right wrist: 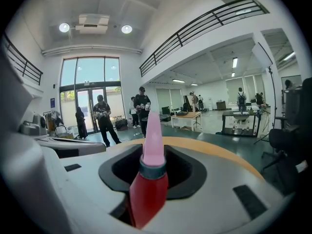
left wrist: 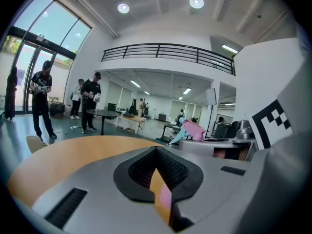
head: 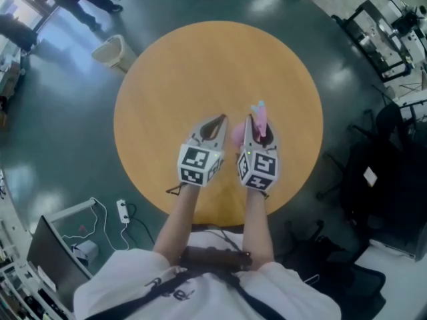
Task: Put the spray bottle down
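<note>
Currently held: spray bottle (right wrist: 148, 182), clamped between the jaws of my right hand-held gripper (head: 256, 129); red body low, pink top upward, long axis upright across the jaws. Position: over the near half of the round counter (head: 200, 65); whether its base touches the wood I cannot tell. Left hand-held gripper (head: 214, 124): jaws together, nothing in them, just beside the right one. Open room: bare wood ahead and to both sides; near rim runs under my forearms. Judgement: a straight descent suits, kept forward of that rim.
</note>
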